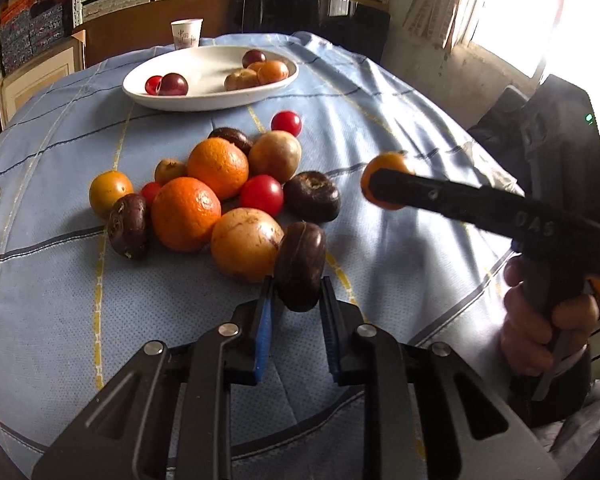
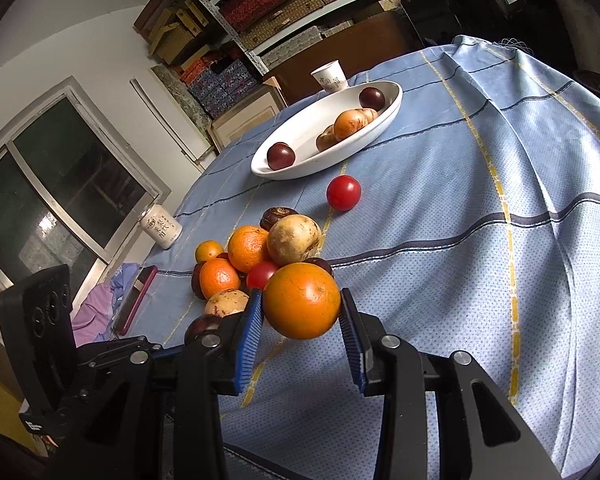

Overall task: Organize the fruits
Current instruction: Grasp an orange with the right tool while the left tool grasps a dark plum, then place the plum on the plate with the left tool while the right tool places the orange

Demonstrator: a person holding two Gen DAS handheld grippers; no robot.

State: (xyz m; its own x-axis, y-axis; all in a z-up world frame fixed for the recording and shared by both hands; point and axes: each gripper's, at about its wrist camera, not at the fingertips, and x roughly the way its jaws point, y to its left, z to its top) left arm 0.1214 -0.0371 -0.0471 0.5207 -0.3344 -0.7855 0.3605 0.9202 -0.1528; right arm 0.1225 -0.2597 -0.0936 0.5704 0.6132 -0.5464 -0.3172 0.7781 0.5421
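My left gripper [image 1: 297, 294] is shut on a dark brown water chestnut [image 1: 301, 266], held at the near edge of the fruit pile [image 1: 204, 196]. My right gripper [image 2: 301, 312] is shut on a small orange fruit [image 2: 302, 300], held above the cloth; in the left wrist view it shows at the right [image 1: 384, 184]. The pile of oranges, red tomatoes, tan fruits and dark chestnuts lies on the blue tablecloth [image 2: 260, 256]. A white oval dish [image 1: 210, 96] at the back holds several fruits; it also shows in the right wrist view [image 2: 300, 168].
A single red tomato [image 1: 286, 123] lies between pile and dish. A paper cup [image 1: 186, 34] stands behind the dish. A can [image 2: 160, 228] stands at the table's left edge, with a phone [image 2: 136, 300] near it. Shelves with boxes line the back wall.
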